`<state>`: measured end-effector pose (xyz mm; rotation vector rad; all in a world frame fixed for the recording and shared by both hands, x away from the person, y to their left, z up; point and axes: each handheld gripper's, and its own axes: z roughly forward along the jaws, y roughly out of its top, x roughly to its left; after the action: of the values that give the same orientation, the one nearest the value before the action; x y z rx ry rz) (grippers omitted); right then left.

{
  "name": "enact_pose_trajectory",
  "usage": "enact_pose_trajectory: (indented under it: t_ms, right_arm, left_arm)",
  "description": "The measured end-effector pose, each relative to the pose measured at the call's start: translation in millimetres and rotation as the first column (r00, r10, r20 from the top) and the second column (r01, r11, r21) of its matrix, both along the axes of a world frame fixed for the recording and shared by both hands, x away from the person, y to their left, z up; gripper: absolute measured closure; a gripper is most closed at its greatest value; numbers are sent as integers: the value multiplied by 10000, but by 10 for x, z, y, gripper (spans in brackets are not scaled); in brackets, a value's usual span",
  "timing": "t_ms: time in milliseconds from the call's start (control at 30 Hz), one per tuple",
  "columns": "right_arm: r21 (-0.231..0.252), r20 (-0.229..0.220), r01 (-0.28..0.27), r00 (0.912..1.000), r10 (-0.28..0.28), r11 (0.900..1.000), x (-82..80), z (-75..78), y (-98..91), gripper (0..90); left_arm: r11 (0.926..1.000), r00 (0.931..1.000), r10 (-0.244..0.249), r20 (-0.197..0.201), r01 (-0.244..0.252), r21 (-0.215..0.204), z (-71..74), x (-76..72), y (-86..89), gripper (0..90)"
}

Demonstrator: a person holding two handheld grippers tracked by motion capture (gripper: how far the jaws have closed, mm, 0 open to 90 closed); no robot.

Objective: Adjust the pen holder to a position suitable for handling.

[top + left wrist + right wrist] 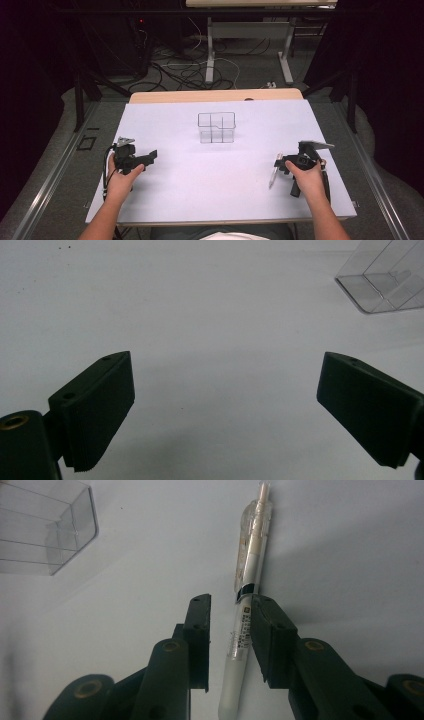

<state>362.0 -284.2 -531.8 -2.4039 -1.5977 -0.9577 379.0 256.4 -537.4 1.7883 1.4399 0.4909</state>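
pen point(248, 570): translucent white; tongs point(230, 625): black; organizer point(216, 127): clear

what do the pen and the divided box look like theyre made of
Pen: likely plastic, frosted translucent barrel with a clearer upper part; the inner refill shows through. Divided box: clear hard plastic, probably acrylic; glossy, the table shows through its walls.

Left tongs point(225, 410) gape wide; right tongs point(230, 635) narrowed, seemingly not clamped.
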Motion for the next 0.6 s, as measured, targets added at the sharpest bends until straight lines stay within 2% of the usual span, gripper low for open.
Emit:
enact_pose_trajectory:
  t_ms: [67, 100, 133, 367, 400, 433, 600]
  right_arm:
    - [-2, 33, 77, 10000, -77, 10000, 4, -15, 9, 707]
    - [13, -183, -207, 9996, 207, 9998, 6, -23, -1, 714]
    - [13, -183, -207, 9996, 207, 9998, 6, -23, -1, 714]
    - [-129, -351, 1, 9994, -5, 9999, 24, -83, 30, 730]
    - [-59, -407, -188, 9990, 185, 9998, 24, -82, 15, 730]
    - [-57, -366, 56, 9993, -58, 10000, 26, -88, 34, 730]
    - [-47, -560, 65, 9984, -67, 10000, 31, -114, 43, 746]
  left_arm:
    - [10000, 10000, 20, 31, -20, -21, -3, -1, 1, 84]
    - [10000, 10000, 21, 41, -21, -26, -4, -2, 2, 84]
    - [10000, 10000, 22, 40, -21, -19, -4, -3, 3, 84]
    - [10000, 10000, 19, 29, -19, -13, -2, -6, 9, 85]
    - [10000, 10000, 14, 38, -14, 0, -3, -6, 11, 85]
    - [10000, 10000, 18, 37, -18, -17, -3, -5, 10, 85]
    - [10000, 10000, -3, -4, 3, 22, -2, -5, 7, 86]
